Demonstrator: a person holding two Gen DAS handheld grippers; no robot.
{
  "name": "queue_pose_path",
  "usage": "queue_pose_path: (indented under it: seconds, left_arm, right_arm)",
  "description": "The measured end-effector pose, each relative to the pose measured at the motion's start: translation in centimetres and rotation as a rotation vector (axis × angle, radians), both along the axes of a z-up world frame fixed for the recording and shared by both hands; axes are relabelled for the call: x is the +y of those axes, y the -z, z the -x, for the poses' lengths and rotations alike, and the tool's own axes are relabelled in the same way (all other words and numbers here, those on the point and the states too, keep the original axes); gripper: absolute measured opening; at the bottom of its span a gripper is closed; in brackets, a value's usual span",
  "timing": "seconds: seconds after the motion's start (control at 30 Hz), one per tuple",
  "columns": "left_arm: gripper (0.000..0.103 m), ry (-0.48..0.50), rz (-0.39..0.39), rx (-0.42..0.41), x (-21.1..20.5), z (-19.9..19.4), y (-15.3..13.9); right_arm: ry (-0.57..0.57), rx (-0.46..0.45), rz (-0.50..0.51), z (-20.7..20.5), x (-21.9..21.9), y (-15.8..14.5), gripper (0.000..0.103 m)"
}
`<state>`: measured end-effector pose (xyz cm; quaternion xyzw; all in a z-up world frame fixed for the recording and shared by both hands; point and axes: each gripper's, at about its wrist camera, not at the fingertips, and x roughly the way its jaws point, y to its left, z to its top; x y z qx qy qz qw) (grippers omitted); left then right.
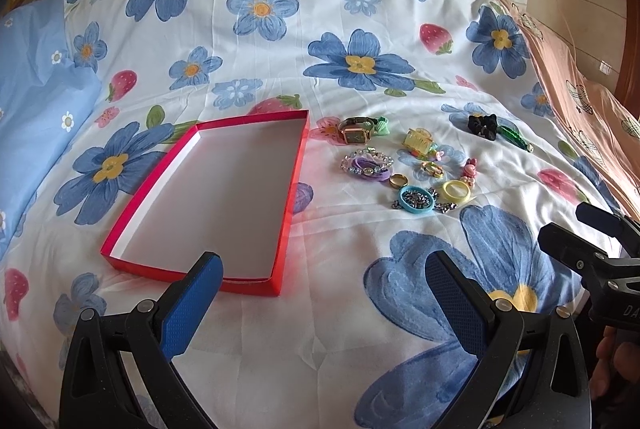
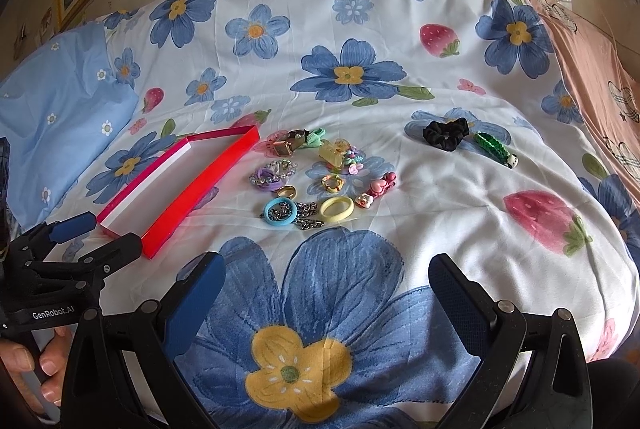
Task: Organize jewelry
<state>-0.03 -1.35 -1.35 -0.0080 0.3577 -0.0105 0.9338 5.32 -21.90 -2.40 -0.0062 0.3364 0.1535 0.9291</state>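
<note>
Here both grippers hang with their fingers wide apart and nothing between them: the left gripper [image 1: 324, 293] sits over the near end of the red box [image 1: 288, 197], and the right gripper [image 2: 326, 299] hovers above a big blue flower printed on the bedspread [image 2: 380, 29], just on the near side of the jewelry.

The pieces lie in a loose cluster just to the right of the red box. Nearest the box are a watch [image 1: 354, 133] and a purple beaded bracelet [image 1: 366, 165]; a gold ring [image 2: 287, 192] lies a little further from the box, then a blue ring [image 2: 280, 213] resting on a metal chain [image 2: 308, 219], and beside that a yellow ring [image 2: 337, 208]. A black scrunchie [image 2: 446, 133] and a green clip [image 2: 496, 148] lie well apart, on the far right of the box.

All of it looks light. The plastic rings seem stiff and probably best pinched across the rim; the chain is likely limp and slippery, so it may drag or spill; the scrunchie looks soft and forgiving. The soft bedding will probably give under a pressing fingertip.

The red box is shallow, open-topped and white inside, with nothing in it.
</note>
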Motion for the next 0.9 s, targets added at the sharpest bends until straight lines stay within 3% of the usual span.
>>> queue_pose_path:
  seconds: [0.63, 0.9]
  left_arm:
    - [0.101, 0.015, -0.005, 0.032, 0.3, -5.9, -0.4]
    - [0.094, 0.047, -0.014, 0.032, -0.5, -7.5, -0.6]
  right_arm:
    - [0.027, 0.048, -0.059, -3.6, -1.7, -0.2, 0.102]
    - [0.033, 0.072, -0.085, -5.7, -2.3, -0.4, 0.101]
